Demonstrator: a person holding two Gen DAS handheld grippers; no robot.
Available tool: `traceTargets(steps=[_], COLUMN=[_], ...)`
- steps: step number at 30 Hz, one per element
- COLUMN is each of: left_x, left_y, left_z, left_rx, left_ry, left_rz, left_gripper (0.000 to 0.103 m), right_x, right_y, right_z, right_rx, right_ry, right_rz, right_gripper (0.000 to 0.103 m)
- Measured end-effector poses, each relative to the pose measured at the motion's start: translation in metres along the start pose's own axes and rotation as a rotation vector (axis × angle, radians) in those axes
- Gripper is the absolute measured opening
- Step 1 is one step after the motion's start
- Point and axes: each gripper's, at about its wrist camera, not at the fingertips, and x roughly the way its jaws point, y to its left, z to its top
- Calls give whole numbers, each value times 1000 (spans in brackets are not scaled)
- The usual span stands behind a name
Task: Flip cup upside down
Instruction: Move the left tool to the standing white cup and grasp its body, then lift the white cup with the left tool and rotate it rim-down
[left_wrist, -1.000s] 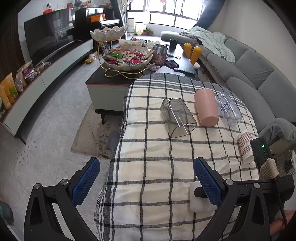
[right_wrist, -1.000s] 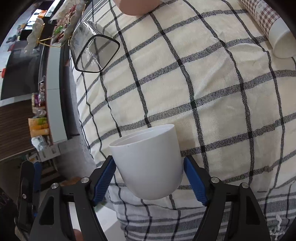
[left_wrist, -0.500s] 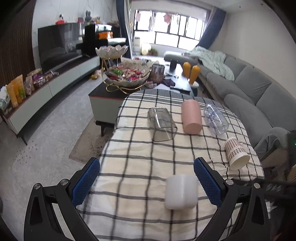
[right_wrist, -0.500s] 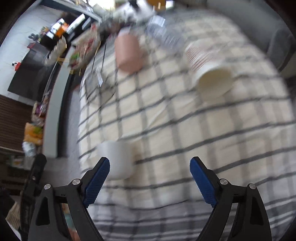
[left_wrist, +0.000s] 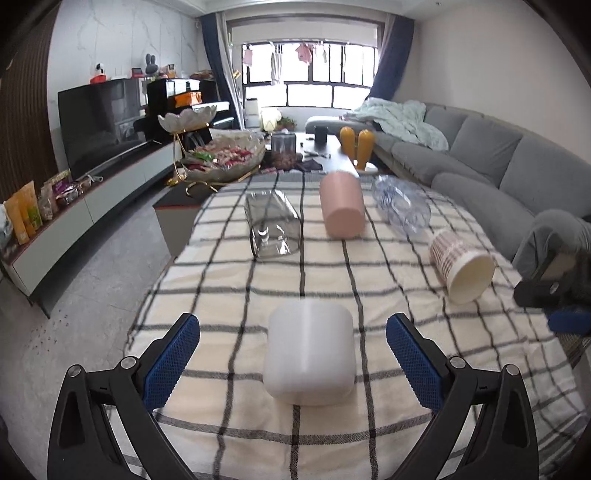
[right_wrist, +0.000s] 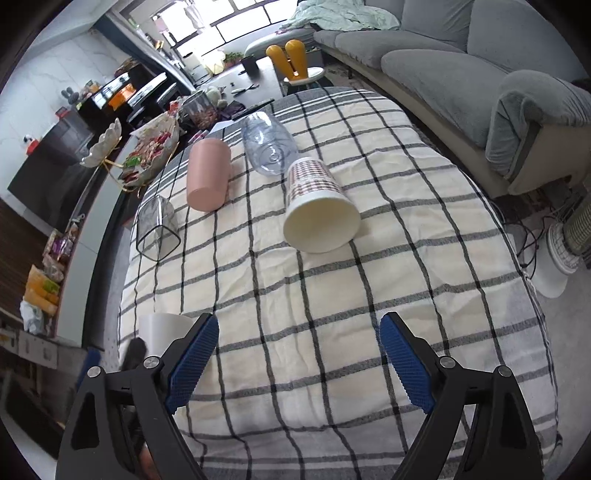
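Observation:
A white cup (left_wrist: 309, 350) stands upside down on the checked tablecloth (left_wrist: 236, 291), between and just ahead of my open left gripper (left_wrist: 293, 360), untouched. It also shows at the left edge of the right wrist view (right_wrist: 162, 330). My right gripper (right_wrist: 299, 360) is open and empty, over the cloth to the right of the white cup. A checked paper cup (right_wrist: 317, 206) lies on its side ahead of it, mouth toward me; it also shows in the left wrist view (left_wrist: 460, 264).
A pink cup (left_wrist: 341, 208), a clear square glass (left_wrist: 271, 227) and a clear printed glass (left_wrist: 400, 208) lie on their sides at the table's far end. A coffee table with a snack bowl (left_wrist: 221, 160) stands beyond. A grey sofa (left_wrist: 480, 155) runs along the right.
My right gripper let go of the white cup, which now stands upside down, and drew back to the right. My left gripper moved in to face the white cup.

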Motion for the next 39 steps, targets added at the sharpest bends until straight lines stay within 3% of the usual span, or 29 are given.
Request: traceTargets(steps=[7,12,21,23,33,39], left_x=[26,38,47,47,39,35], left_y=[-12,-17,-10,-9,-1,-4], left_z=[-11,-17,-20,-19,-10,8], left_rx=[19,37,4,4,-21,0], left_ry=[68,115,150,149,142,211], left_rz=[9,10,26,17,37,31], left_gripper=[98,94,77,68,67,67], right_x=[-1,4,12,12,2,-18], right_y=[-3,-6,-9,-9,-4,4], right_z=[2,3,2,2,5,12], right_rx=[-13,-3,17,19,-3,-53], right_ry=[-74,-67,-29,-25,-75,-174], right_rz=[-28,-36,-33,-32,-28,-33], right_gripper=[89,89,89,89,89,89])
